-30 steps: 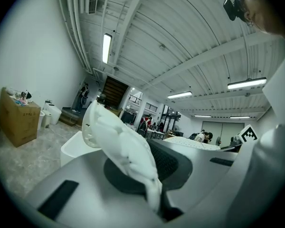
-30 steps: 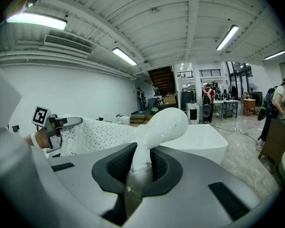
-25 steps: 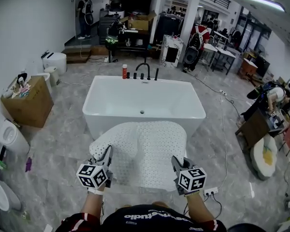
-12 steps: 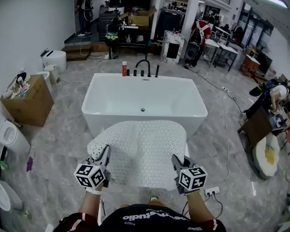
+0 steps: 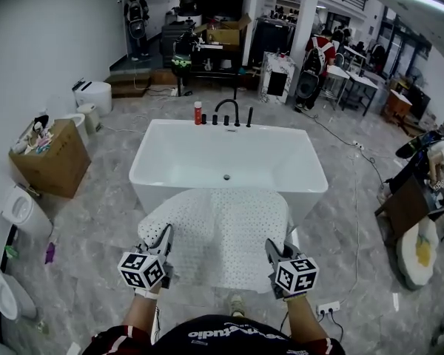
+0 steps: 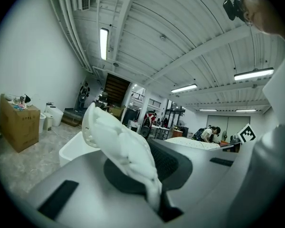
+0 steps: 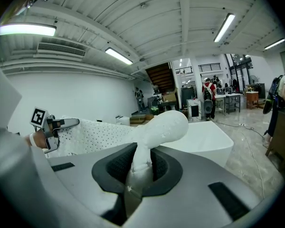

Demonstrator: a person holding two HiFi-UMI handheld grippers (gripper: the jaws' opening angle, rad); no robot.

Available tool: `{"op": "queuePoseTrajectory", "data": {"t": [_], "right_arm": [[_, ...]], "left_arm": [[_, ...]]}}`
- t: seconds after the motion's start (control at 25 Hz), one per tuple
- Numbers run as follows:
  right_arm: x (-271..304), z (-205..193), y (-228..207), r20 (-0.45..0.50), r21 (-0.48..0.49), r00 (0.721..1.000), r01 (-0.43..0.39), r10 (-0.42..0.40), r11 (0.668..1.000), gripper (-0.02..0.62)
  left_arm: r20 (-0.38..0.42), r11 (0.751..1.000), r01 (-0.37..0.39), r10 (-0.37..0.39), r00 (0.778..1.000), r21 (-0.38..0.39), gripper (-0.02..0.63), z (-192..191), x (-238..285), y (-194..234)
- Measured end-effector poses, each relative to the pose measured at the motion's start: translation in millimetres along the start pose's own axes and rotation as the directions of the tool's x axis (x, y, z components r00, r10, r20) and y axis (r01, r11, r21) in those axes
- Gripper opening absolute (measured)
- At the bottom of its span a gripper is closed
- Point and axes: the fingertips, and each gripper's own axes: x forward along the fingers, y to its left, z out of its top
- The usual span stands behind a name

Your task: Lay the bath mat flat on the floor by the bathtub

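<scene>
We hold the bath mat (image 5: 218,228) stretched above the floor (image 5: 96,220) by the near wall of the bathtub (image 5: 229,161), left tongs (image 5: 165,232) and right tongs (image 5: 271,247) each clamped on a near corner, so it spreads wide for laying flat.

The grey marbled floor (image 5: 103,220) carries a white bathtub (image 5: 226,161) at its middle. To the left, by the wall, stand a cardboard box (image 5: 55,165) and a white toilet (image 5: 18,209), with a small purple thing (image 5: 49,253) lying near them. A white power strip (image 5: 327,308) lies at the near right.
</scene>
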Motion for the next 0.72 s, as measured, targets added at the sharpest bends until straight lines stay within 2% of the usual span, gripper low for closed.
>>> {"op": "queuePoseTrajectory", "data": {"t": [0.44,0.72], "right_arm": [[31.5,16.6,-97.7,0.005,0.028,1.000,-0.016,0.016,0.999,0.046],[52.6,13.7,-145.8,0.002,-0.004,1.000,0.005,-0.005,1.000,0.046]], "left_arm": [[-0.027,0.997,-0.050,0.051,0.998,0.054,0.026,-4.7,92.8,-25.2],[-0.041,0.992,-0.075,0.080,0.996,0.100,0.026,-26.0,138.8,-27.4]]}}
